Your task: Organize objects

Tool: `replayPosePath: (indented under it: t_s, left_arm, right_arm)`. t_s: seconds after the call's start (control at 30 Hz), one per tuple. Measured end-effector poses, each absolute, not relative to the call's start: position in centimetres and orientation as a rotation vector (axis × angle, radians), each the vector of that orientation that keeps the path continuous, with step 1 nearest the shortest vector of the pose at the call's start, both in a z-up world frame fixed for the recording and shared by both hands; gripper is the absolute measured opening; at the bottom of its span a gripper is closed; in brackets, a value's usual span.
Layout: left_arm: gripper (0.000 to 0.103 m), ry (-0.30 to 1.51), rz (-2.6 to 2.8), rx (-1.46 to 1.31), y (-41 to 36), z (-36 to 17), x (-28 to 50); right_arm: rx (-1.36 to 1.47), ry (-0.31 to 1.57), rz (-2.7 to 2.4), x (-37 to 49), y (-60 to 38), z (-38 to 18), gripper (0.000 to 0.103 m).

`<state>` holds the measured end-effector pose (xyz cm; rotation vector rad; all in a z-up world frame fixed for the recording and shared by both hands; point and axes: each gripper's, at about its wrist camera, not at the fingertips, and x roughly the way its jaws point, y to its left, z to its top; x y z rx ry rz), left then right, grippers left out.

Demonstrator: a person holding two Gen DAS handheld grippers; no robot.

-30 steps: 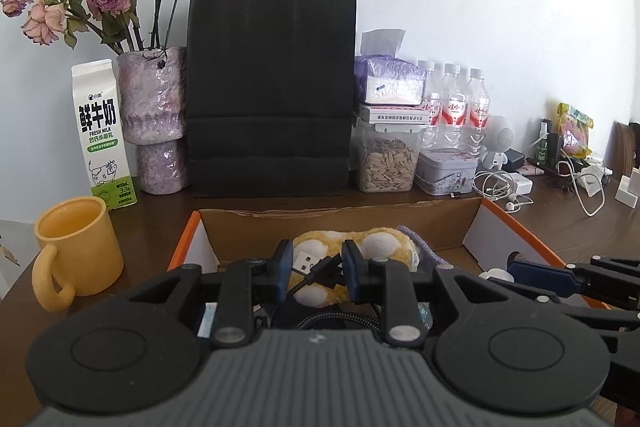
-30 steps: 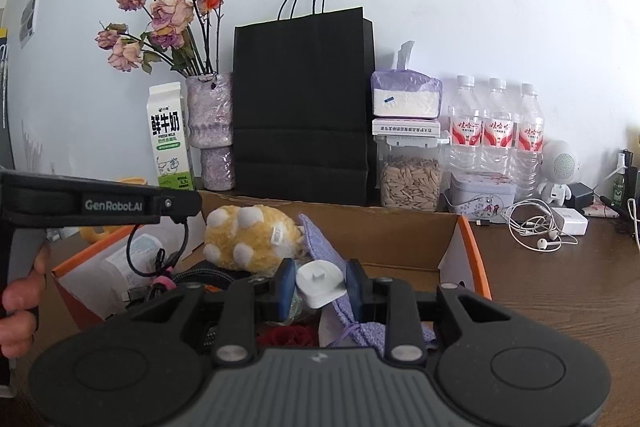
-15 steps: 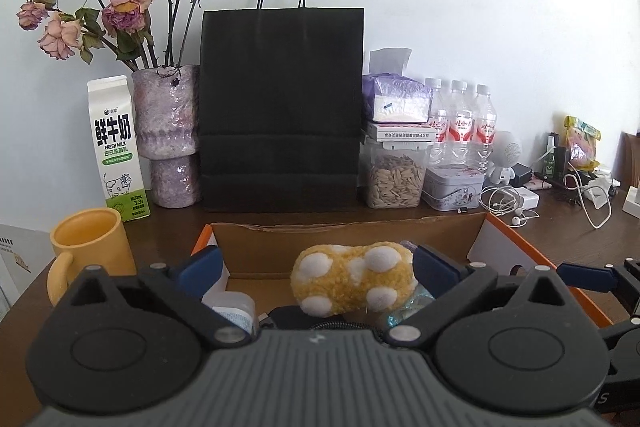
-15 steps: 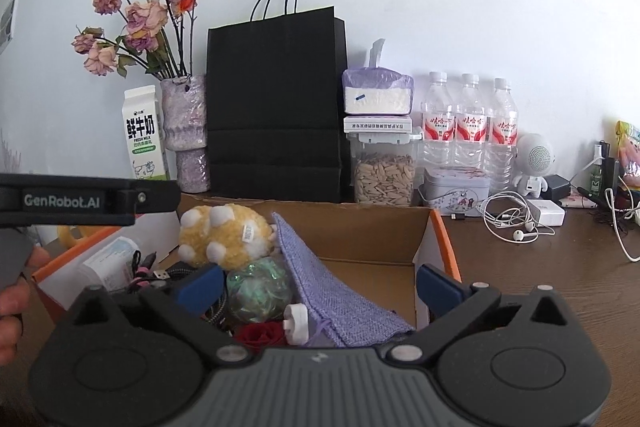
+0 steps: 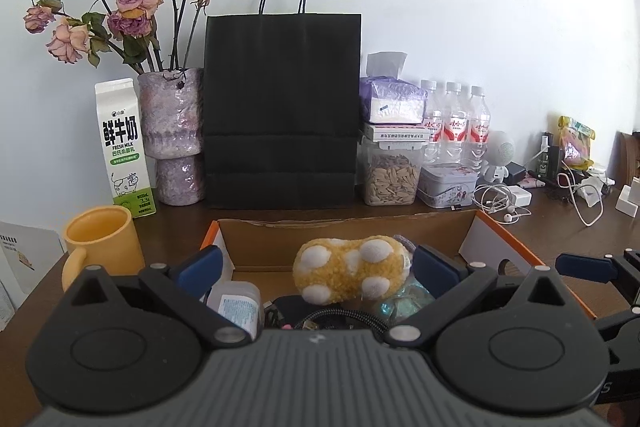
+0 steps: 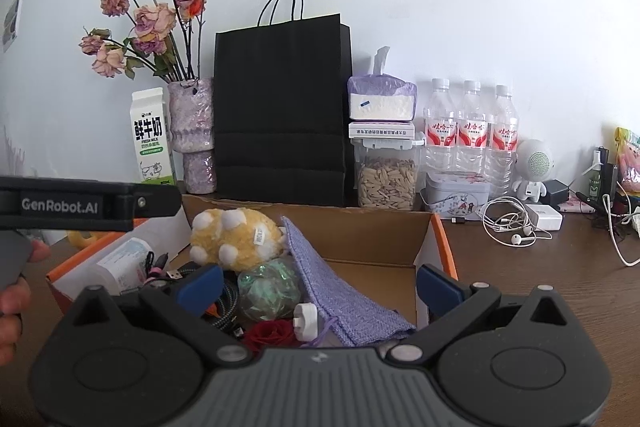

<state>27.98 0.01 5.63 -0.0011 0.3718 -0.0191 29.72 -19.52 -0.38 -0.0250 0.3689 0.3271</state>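
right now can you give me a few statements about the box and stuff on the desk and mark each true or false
1. The yellow plush toy lies inside the cardboard box. True.
2. The right gripper is shut on the white plug. False: its jaws stand wide open and the plug lies loose in the box.
3. The yellow mug stands on the desk outside the box. True.
4. The black paper bag lies flat on its side. False: it stands upright against the wall.
5. The left gripper holds nothing. True.
6. The milk carton stands beside the water bottles. False: it stands beside the vase, across the bag from them.
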Motion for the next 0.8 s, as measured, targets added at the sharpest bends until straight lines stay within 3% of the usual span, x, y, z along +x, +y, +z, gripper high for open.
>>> replayPosePath:
  t_s: [0.43,0.8]
  left_arm:
    - [0.103,0.419,-0.013,-0.032,1.9,6.2,19.2]
    - [0.103,0.543,0.032,-0.043,3.6,3.6,12.3]
  right_arm:
    - [-0.044,0.397,0.322,21.7,-19.3,1.7,0.103]
    - [-0.038,0.461,0.31,15.4,-19.8,1.6,0.103]
